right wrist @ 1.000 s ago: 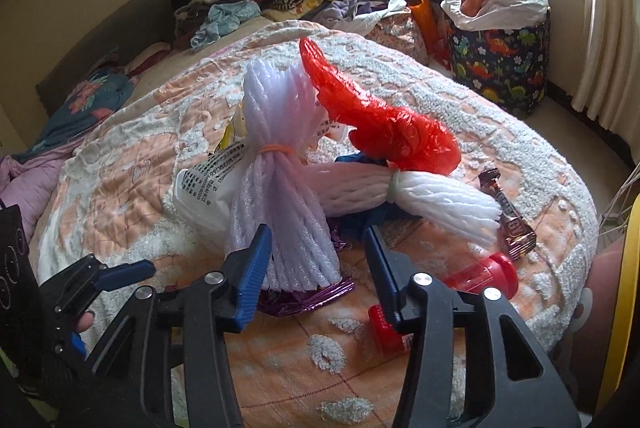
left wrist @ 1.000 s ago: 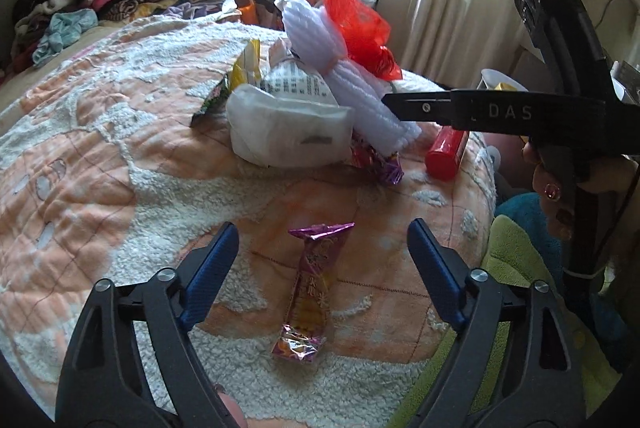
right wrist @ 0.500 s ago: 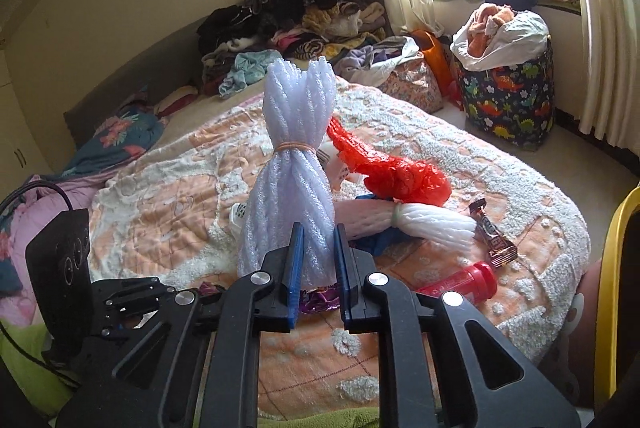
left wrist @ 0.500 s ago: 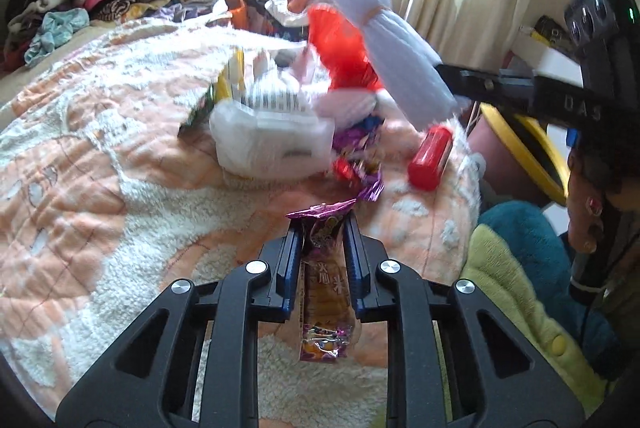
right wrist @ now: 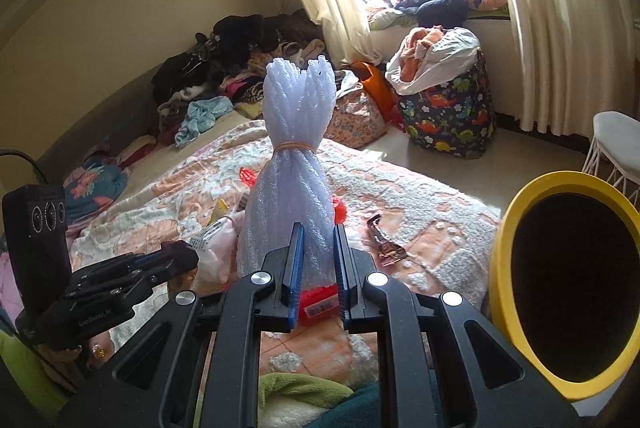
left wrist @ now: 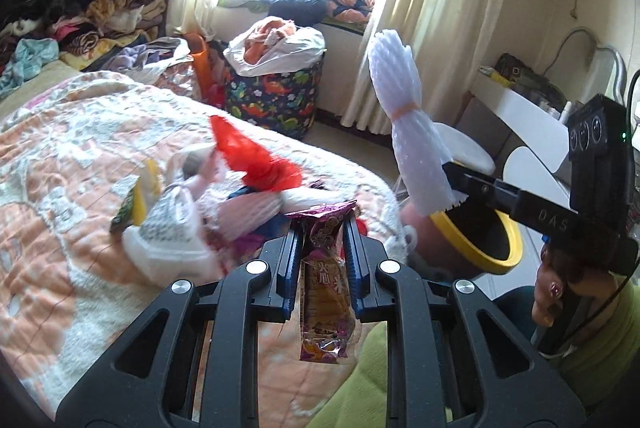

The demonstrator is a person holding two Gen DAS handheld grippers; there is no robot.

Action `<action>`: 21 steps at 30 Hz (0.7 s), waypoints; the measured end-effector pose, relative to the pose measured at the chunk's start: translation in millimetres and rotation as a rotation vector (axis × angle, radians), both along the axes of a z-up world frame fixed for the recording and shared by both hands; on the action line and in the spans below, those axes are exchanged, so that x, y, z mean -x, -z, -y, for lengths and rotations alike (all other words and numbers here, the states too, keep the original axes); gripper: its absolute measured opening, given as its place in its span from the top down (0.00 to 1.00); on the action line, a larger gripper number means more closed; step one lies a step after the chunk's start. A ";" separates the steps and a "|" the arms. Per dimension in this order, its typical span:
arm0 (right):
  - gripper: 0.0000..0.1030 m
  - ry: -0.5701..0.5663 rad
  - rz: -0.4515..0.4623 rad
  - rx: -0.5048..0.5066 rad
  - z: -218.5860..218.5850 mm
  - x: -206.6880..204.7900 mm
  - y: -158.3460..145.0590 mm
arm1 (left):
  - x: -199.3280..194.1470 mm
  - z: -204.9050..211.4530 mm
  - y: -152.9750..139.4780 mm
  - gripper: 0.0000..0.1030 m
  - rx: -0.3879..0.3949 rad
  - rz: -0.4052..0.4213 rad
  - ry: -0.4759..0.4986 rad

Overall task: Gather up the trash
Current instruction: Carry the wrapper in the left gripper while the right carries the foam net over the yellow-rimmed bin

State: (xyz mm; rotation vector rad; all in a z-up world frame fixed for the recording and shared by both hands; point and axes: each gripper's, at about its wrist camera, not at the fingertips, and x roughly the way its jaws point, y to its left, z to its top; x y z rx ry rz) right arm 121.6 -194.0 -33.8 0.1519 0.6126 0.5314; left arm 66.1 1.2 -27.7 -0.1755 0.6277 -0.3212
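Note:
My left gripper (left wrist: 320, 224) is shut on a purple snack wrapper (left wrist: 325, 292) and holds it above the bed's edge. My right gripper (right wrist: 316, 236) is shut on a white foam net bundle (right wrist: 294, 164) tied with a rubber band; the bundle also shows in the left wrist view (left wrist: 408, 132), raised beside the yellow-rimmed bin (left wrist: 472, 240). The bin (right wrist: 560, 280) stands to the right of the bed. A red plastic bag (left wrist: 256, 160), a white paper package (left wrist: 168, 228), another foam net (left wrist: 308, 198) and a brown wrapper (right wrist: 384, 244) lie on the bed.
The bed has an orange and white quilt (left wrist: 60, 196). A clothes pile (right wrist: 240, 68) lies at its far side. A dinosaur-print basket (right wrist: 448, 108) stands near the curtains. A white stool (right wrist: 616, 140) stands behind the bin. A red bottle (right wrist: 318, 302) lies under my right gripper.
Both grippers have lifted their loads off the bed and swung right toward the yellow bin. One second ago both were open; now each is shut on its item.

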 end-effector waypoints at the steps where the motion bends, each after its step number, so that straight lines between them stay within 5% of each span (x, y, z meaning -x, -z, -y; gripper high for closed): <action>1: 0.86 0.014 -0.001 -0.005 6.7 0.4 -0.3 | -2.9 6.3 -2.1 0.86 0.001 0.001 0.005; 21: 0.86 0.284 -0.052 -0.037 107.1 -6.3 6.0 | -35.6 103.1 -17.4 0.86 0.006 0.004 0.134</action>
